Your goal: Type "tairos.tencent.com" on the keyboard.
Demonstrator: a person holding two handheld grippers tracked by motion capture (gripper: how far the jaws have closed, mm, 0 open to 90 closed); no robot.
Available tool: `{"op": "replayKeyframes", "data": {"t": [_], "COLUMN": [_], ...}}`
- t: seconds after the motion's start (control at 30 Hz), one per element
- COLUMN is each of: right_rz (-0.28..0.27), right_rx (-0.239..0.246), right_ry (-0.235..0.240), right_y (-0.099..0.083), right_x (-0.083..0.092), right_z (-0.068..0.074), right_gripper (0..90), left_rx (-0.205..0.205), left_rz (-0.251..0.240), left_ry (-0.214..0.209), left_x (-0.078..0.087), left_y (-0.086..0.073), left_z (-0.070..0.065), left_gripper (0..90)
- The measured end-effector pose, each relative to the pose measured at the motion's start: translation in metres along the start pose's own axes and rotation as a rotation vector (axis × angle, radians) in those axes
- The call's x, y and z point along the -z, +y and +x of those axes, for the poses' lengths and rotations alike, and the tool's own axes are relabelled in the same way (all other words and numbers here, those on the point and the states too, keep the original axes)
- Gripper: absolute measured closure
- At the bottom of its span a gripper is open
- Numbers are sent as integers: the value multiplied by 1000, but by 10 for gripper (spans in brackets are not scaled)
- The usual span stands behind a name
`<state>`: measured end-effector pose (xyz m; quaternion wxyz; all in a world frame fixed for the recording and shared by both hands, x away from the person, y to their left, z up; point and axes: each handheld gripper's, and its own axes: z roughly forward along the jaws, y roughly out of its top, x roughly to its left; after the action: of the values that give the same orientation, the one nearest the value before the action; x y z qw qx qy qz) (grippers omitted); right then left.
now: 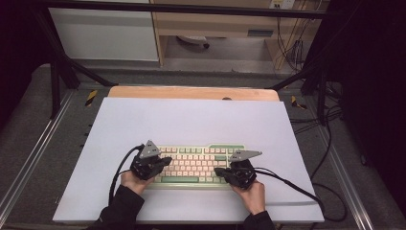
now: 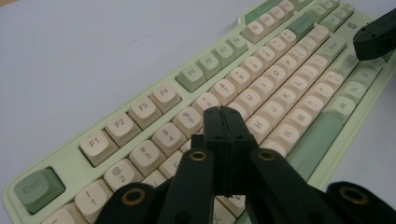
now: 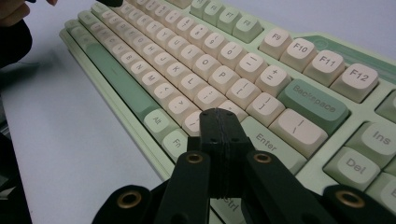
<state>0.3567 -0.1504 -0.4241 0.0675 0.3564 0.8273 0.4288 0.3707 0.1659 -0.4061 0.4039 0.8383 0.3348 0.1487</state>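
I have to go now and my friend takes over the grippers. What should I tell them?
Left gripper: jaws shut, empty, tip over the number and letter keys on the left half.
Right gripper: jaws shut, empty, tip over the keys near Enter.
The pale green keyboard with cream keycaps lies flat on the white table sheet.
Done: both tips are over the keys.
Left: probably pressing keys; whether one is pressed now, I can't tell.
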Motion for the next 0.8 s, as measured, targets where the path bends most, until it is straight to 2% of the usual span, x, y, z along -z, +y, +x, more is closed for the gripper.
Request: {"op": "replayKeyframes", "data": {"t": [0.37,0.8], "right_rz": [-3,-4], "right_rx": [4,5], "right_ry": [3,7], "right_y": [0,0], "right_x": [1,0], "right_z": [0,0], "right_gripper": [900,900], "left_rx": [22,16], "left_rz": [19,36], "left_ry": [2,1], "left_x": [-19,-29], "left_y": [3,-1], "left_z": [1,-1], "left_gripper": [900,900]}}
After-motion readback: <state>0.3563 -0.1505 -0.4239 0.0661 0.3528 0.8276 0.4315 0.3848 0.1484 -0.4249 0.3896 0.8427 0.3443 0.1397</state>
